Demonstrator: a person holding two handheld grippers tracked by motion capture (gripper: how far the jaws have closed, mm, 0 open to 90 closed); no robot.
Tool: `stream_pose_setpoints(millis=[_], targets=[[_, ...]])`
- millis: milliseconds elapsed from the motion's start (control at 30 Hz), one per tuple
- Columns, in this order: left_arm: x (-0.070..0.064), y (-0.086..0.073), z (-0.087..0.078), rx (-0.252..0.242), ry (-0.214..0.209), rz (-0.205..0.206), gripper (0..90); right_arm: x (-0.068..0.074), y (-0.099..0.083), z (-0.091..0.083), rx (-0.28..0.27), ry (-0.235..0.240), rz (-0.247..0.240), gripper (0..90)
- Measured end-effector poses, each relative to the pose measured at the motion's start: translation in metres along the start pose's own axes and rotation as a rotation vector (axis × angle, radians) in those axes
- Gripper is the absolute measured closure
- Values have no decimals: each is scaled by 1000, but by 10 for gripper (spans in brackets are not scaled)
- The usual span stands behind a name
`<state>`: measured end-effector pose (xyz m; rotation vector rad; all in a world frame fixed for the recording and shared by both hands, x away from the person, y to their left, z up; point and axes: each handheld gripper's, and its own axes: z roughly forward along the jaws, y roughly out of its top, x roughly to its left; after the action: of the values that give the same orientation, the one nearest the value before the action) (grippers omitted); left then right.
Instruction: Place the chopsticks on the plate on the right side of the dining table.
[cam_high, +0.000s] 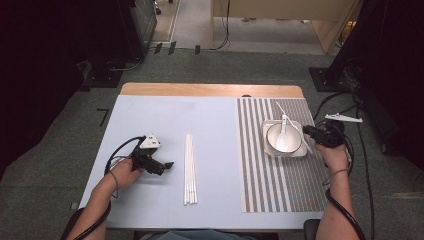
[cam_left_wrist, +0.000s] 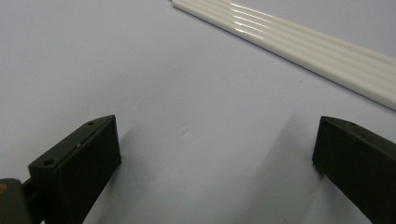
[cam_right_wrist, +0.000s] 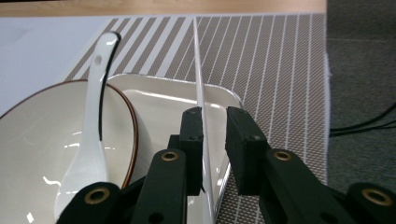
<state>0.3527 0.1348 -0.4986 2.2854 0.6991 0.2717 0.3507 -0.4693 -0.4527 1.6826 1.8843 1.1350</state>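
Observation:
A bundle of several white chopsticks (cam_high: 190, 170) (cam_left_wrist: 299, 42) lies lengthwise on the blue table top. My left gripper (cam_high: 167, 165) (cam_left_wrist: 215, 163) rests just left of the bundle, open wide, with bare table between its jaws. My right gripper (cam_high: 306, 131) (cam_right_wrist: 214, 122) is at the right edge of a square white plate (cam_high: 300, 150) (cam_right_wrist: 163, 100) and is shut on a single white chopstick (cam_high: 280, 109) (cam_right_wrist: 198, 70). That chopstick slants across the plate's far right corner. On the plate stands a cream bowl (cam_high: 275, 142) (cam_right_wrist: 42, 140) with a white spoon (cam_high: 284, 131) (cam_right_wrist: 95, 112) in it.
The plate sits on a striped placemat (cam_high: 260, 170) (cam_right_wrist: 275, 60) that covers the right part of the table. A wooden strip (cam_high: 210, 90) runs along the far edge. Cables (cam_high: 365, 160) trail off the table's right side onto the carpet.

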Motion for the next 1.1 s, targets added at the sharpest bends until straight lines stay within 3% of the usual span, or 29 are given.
stream_pose_setpoints(millis=[200,367,400,467,667,733,900,1100], targets=[[0,0,0,0,1,0,5,14,14,-17,-44,-31,-17,710],[0,0,0,1,1,0,5,29,22,-21,-39,-41,-22,583],[0,0,0,1,1,-1,6,37,25,-21,-29,-36,-34,519],[0,0,0,1,1,0,6,45,27,-19,-19,-38,-43,475],[0,0,0,0,1,-1,6,63,31,-14,3,-11,-64,394],[0,0,0,0,1,-1,6,70,32,-12,-5,-22,-81,360],[0,0,0,1,1,0,6,88,34,-6,-12,1,-82,328],[0,0,0,0,1,0,6,110,32,7,25,43,-100,301]])
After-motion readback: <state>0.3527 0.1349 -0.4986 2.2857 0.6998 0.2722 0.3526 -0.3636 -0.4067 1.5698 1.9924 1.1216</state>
